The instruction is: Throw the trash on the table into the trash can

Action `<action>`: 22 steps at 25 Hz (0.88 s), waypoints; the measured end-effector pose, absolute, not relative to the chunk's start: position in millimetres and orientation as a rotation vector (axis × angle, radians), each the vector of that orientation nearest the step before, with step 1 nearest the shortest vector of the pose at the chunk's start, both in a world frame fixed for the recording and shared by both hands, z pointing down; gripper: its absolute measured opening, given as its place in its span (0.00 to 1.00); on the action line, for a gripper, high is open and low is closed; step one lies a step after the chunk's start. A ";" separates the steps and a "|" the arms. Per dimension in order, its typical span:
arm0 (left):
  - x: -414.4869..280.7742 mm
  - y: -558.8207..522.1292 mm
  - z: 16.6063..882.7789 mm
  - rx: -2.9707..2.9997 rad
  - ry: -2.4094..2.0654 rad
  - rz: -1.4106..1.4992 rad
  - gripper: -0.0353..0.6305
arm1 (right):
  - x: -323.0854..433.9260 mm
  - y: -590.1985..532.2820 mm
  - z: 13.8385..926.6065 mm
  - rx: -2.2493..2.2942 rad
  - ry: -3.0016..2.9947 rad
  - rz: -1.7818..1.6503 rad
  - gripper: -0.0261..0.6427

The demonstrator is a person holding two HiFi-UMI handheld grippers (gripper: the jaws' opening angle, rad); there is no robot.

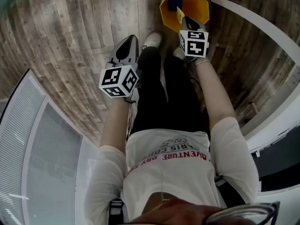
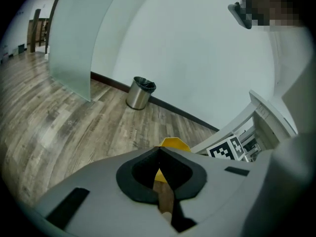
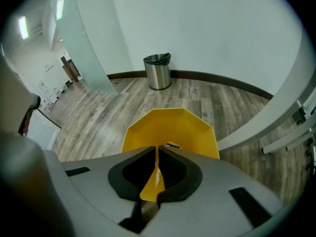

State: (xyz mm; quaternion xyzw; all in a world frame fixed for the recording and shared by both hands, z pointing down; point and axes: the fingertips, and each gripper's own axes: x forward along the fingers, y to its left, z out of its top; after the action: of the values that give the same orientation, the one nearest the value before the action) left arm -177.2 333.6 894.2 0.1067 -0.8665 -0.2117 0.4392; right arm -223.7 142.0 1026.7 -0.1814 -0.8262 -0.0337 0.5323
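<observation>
A yellow trash can [image 1: 197,1] stands on the wood floor ahead of the person's feet, with a small blue item [image 1: 175,1] lying inside. My right gripper [image 1: 184,18] hangs over the can's near rim, jaws shut on a thin yellow scrap [image 1: 180,14]. In the right gripper view the scrap [image 3: 153,184] shows edge-on between the black pads, with the can [image 3: 170,127] right beyond. My left gripper [image 1: 131,39] hovers over the floor left of the can, tips together and nothing seen in them. Its own view shows the can [image 2: 174,143] just past the tips.
A steel bin [image 3: 158,71] stands by the far wall, also in the left gripper view [image 2: 140,93], beside a frosted glass partition [image 2: 74,38]. A curved white table edge [image 1: 262,18] runs along the right. The person's white shoe [image 1: 152,40] is between the grippers.
</observation>
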 end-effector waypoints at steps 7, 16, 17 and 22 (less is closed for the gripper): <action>-193.8 339.3 873.9 0.272 -2.183 -0.535 0.09 | -226.4 148.2 995.6 -0.382 -1.965 0.035 0.08; -236.3 293.7 739.1 0.433 -2.263 -0.508 0.09 | -260.6 147.7 825.6 -0.397 -2.133 0.069 0.08; -241.3 288.4 716.5 0.458 -2.275 -0.498 0.09 | -265.3 145.3 798.0 -0.389 -2.160 0.072 0.08; -280.6 259.7 604.4 0.618 -2.349 -0.446 0.09 | -297.5 117.3 662.4 -0.263 -2.311 0.142 0.08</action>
State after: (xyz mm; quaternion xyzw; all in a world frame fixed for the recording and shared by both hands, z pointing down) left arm -280.6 259.7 604.4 0.2364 -0.8979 -0.1704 0.3298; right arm -297.5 117.3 662.4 -0.1039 -0.9113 0.0561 0.3944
